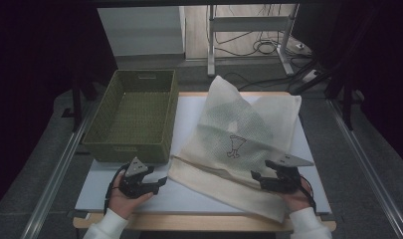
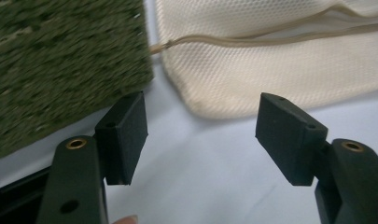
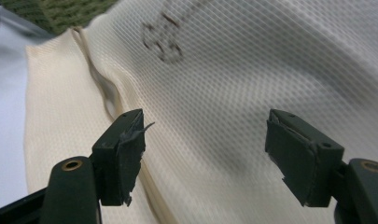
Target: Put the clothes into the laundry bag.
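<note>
Toward the lower middle of the high view, a cream mesh laundry bag (image 1: 239, 144) is lying on the white table (image 1: 199, 196), slanting from the upper middle of the frame down to the lower right, with its zipper edge (image 1: 209, 169) running along the lower left side as a long diagonal line. Both grippers are sitting at the bottom of the frame with nothing in them. The left gripper (image 1: 156, 183) is resting at lower left, jaws spread and unladen, pointing rightward at the bag's near corner, which is lying just ahead of it and slightly up-frame; in the left gripper view that corner (image 2: 210, 100) and the zipper's end (image 2: 165, 45) are showing beyond the parted pads, apart from them. The right gripper (image 1: 257, 180) is hovering at lower right, jaws likewise released and wide, over the bag's lower edge; in the right gripper view the mesh is spreading under and between its pads (image 3: 121, 154), though I cannot tell whether they are touching the fabric. A green woven basket (image 1: 134, 117) is standing at upper left, just beside the bag's left edge. Judging from this, the right gripper is the nearer one to the fabric, while the left is better lined up with the zipper's long axis, so any pinch at the zipper end would be calling for a short reach rightward and up-frame from the left.
</note>
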A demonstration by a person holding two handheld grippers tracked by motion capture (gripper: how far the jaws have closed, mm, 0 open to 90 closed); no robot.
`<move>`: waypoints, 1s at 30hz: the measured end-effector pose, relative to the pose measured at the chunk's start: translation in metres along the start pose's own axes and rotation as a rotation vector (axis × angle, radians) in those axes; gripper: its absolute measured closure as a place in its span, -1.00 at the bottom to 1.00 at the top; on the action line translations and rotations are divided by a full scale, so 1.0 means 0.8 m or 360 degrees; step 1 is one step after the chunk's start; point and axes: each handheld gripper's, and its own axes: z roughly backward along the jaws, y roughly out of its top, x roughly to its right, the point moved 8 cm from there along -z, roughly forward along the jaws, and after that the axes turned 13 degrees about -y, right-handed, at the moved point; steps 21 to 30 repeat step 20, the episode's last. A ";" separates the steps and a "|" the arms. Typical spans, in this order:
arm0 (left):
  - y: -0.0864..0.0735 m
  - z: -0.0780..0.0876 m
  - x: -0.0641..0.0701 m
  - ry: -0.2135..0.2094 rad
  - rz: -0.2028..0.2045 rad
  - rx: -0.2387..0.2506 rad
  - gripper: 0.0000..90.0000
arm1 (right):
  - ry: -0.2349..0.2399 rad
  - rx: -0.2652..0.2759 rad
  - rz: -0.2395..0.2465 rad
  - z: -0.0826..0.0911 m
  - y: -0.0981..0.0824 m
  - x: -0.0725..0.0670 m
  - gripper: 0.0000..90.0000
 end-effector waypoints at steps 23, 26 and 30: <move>-0.009 -0.003 -0.005 0.0043 -0.0028 -0.0039 -0.28 | -0.0022 0.0013 -0.0058 0.008 -0.014 0.019 -0.36; -0.009 -0.003 -0.005 0.0043 -0.0028 -0.0039 -0.28 | -0.0022 0.0013 -0.0058 0.008 -0.014 0.019 -0.36; -0.009 -0.003 -0.005 0.0043 -0.0028 -0.0039 -0.28 | -0.0022 0.0013 -0.0058 0.008 -0.014 0.019 -0.36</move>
